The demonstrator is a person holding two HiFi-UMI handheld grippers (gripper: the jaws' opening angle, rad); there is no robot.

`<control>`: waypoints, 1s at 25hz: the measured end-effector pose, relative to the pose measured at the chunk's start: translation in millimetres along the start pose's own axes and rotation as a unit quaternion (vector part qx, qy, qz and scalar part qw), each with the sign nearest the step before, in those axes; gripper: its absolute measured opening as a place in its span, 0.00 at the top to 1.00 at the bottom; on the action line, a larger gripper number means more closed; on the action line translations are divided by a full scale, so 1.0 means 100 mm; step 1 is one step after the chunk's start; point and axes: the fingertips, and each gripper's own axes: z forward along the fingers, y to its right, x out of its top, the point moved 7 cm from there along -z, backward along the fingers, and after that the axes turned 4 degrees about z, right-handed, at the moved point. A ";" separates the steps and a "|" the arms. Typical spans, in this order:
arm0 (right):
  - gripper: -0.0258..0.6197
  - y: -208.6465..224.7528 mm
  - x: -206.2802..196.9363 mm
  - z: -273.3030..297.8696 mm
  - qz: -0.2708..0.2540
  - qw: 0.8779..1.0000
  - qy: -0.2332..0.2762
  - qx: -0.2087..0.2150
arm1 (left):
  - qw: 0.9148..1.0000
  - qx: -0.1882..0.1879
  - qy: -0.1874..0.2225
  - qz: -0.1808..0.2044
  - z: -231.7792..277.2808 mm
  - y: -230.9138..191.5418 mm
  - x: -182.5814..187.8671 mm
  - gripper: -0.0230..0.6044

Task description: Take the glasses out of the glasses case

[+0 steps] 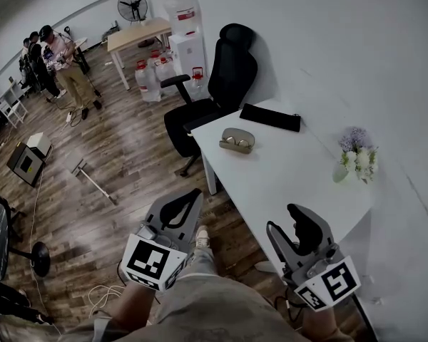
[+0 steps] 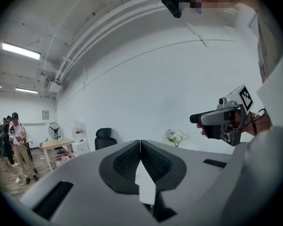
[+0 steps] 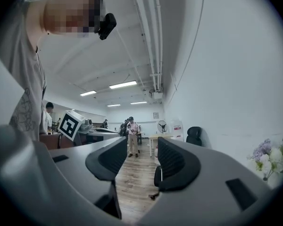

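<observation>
Glasses case (image 1: 237, 140) lying untouched, well across the table (image 1: 285, 184) from both grippers.
Head view: the glasses case sits by the table's far left edge, seemingly open with glasses inside. Bare top runs from it to the near edge, where the right gripper (image 1: 297, 216) hovers; the left gripper (image 1: 189, 198) is off over the floor (image 1: 114, 191). Left gripper view: jaws clenched together, empty. Right gripper view: jaws parted, nothing between them.
</observation>
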 end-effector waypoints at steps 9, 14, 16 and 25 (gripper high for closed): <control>0.65 0.34 -0.08 0.36 0.005 1.000 -0.015 -0.016 | 1.000 -0.005 0.000 0.001 0.38 -0.31 -0.10 0.93; 0.65 0.55 -0.11 0.71 0.002 0.999 -0.030 -0.024 | 1.000 -0.010 0.006 -0.006 0.67 -0.60 -0.15 0.93; 0.65 0.64 -0.14 0.88 -0.001 0.999 -0.042 -0.027 | 1.000 -0.016 0.005 -0.009 0.81 -0.74 -0.19 0.93; 0.64 1.01 -0.20 1.79 0.003 0.996 -0.078 -0.053 | 0.998 -0.049 -0.019 -0.023 1.48 -1.55 -0.44 0.93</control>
